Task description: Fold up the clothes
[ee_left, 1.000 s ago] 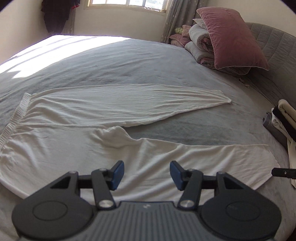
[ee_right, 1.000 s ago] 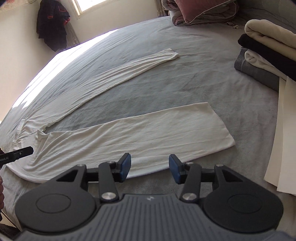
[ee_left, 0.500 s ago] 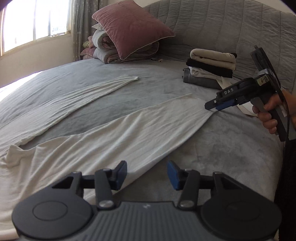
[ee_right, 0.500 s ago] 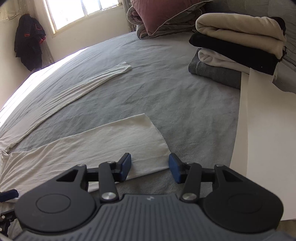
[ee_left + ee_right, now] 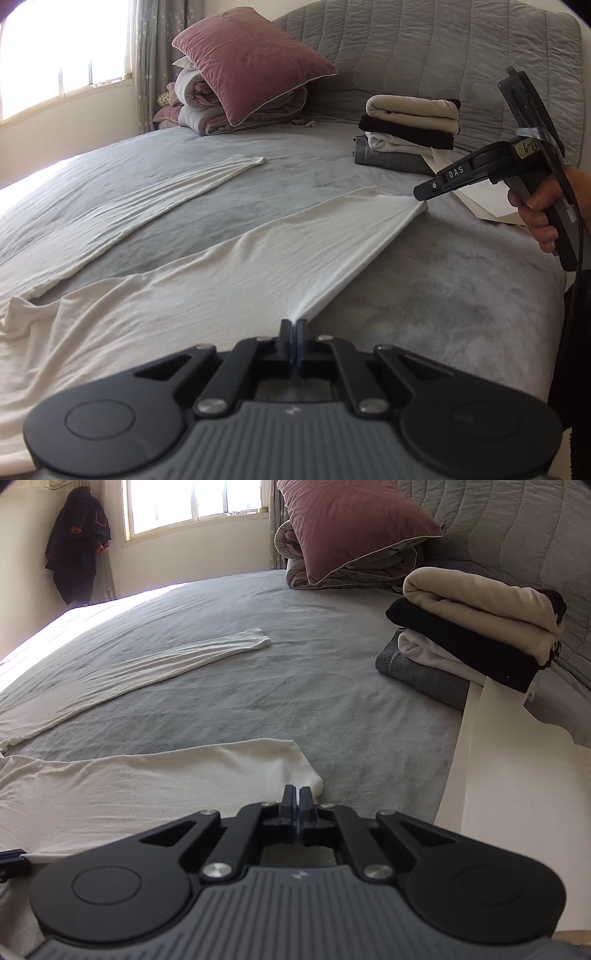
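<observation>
Left wrist view: the left gripper (image 5: 294, 325) is closed on the near edge of one leg of the white trousers (image 5: 229, 273), which lie spread on the grey bed (image 5: 424, 295). At the far corner of that leg's hem the right gripper (image 5: 423, 195) is pinched onto the cloth too, held by a hand (image 5: 535, 214), so the hem edge runs taut between the two. Two trouser legs show; the second (image 5: 147, 195) lies flat farther back, with a bare wedge of bed between them. To the right of the taut hem the bed is open up to its rounded edge. One stack of folded clothes (image 5: 406, 133) sits by the quilted headboard (image 5: 443, 55), and one pink pillow (image 5: 251, 62) leans on rolled bedding. The waistband end runs out of frame at the left.

Right wrist view: the right gripper (image 5: 296, 797) is closed, the hem corner of the near leg (image 5: 147, 775) bunched at its tips; the gripper body hides the exact bite. The far leg (image 5: 147, 657) lies well apart across open bed (image 5: 332, 709). The stack (image 5: 472, 627) counts four folded pieces, with a pale sheet (image 5: 509, 775) beneath it, cut off at the right. The pillow (image 5: 351, 517) is cut off at the top. A sliver of the left gripper (image 5: 13, 860) shows at the left edge. One dark garment (image 5: 77, 542) hangs by the window (image 5: 195, 502).
</observation>
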A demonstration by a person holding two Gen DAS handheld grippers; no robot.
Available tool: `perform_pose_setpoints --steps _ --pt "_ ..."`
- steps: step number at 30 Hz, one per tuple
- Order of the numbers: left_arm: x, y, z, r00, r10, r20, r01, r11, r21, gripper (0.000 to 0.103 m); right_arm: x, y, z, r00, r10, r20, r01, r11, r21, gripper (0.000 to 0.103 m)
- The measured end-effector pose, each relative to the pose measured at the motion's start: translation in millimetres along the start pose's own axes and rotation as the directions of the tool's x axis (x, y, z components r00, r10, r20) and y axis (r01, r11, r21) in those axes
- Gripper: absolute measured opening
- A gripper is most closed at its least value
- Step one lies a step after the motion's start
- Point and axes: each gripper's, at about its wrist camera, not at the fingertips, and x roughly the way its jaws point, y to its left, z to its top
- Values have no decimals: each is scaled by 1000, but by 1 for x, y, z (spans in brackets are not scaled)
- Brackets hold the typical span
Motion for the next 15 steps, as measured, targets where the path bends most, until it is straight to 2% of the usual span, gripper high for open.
perform_pose_setpoints --steps 3,8,9,11,12,14,15 --pt "-5 -3 -2 1000 -14 -3 14 1000 4 1 -7 -7 -5 1000 -29 -7 29 1000 -10 0" --pt "-3 -6 -5 1000 -13 -24 14 1000 27 2 -8 -17 -8 999 47 -7 -46 998 35 1" --pt "-2 -7 -5 1000 -10 -23 11 1000 27 3 -7 -18 -8 998 67 -4 -66 997 45 12" --pt "-1 -11 -2 1000 -11 -18 11 999 39 5 -3 -17 -4 995 95 -5 -94 993 71 14" --pt "0 -13 0 1000 -12 -15 12 999 47 11 -1 -17 -3 994 109 -9 -108 991 80 16" --pt "1 -18 3 1000 -12 -7 13 998 68 23 2 -15 0 992 126 -19 -124 987 98 32" --pt "3 -22 4 1000 -10 -6 11 996 84 34 4 -13 1 992 127 -20 -124 987 103 48"
